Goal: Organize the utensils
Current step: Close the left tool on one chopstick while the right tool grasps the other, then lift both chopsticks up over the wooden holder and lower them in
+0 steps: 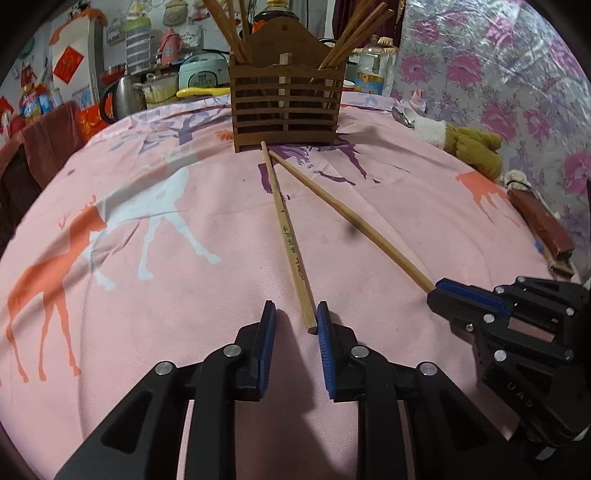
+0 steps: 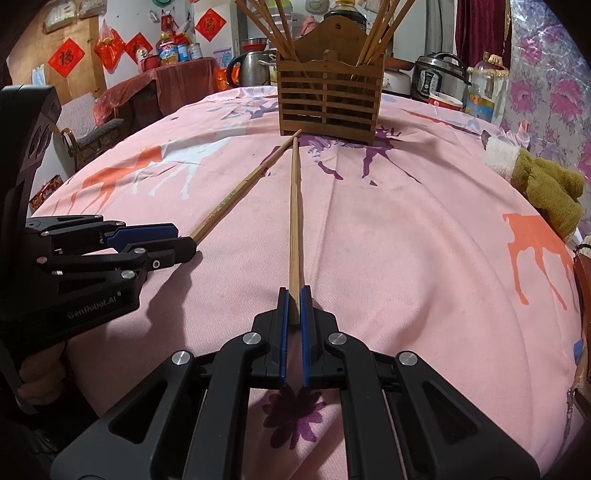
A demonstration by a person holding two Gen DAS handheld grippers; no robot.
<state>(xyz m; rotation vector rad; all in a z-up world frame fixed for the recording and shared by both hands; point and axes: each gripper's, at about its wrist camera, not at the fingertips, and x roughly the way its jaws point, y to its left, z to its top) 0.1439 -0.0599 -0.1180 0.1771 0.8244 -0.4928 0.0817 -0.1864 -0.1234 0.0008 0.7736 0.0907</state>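
The right gripper (image 2: 294, 306) has its blue pads pressed tight against the near end of a plain wooden chopstick (image 2: 294, 221), which runs straight ahead from the jaws across the pink deer-print tablecloth (image 2: 406, 258) toward the wooden utensil holder (image 2: 327, 107). Its far tip lies close to the holder's base.

To the left of that gripper sits the left gripper (image 1: 296, 317). Its jaws stand partly apart, with a gap between the left pad and the second chopstick (image 1: 288, 236), a paler one with green lettering. The butt of this chopstick lies between the pads, against or just beside the right one; firm contact on both sides is not visible, so nothing is clamped. This chopstick too lies on the cloth, slanting ahead so that its far tip meets the other chopstick's tip just in front of the holder.

Beyond both grippers the slatted holder stands upright, with bundles of chopsticks (image 2: 266, 26) leaning out of its left and right compartments. To the far right of the right gripper, a mustard-coloured glove (image 2: 546, 188) lies at the table's edge. Behind the holder are a kettle (image 2: 251, 68) and a rice cooker (image 2: 441, 75).
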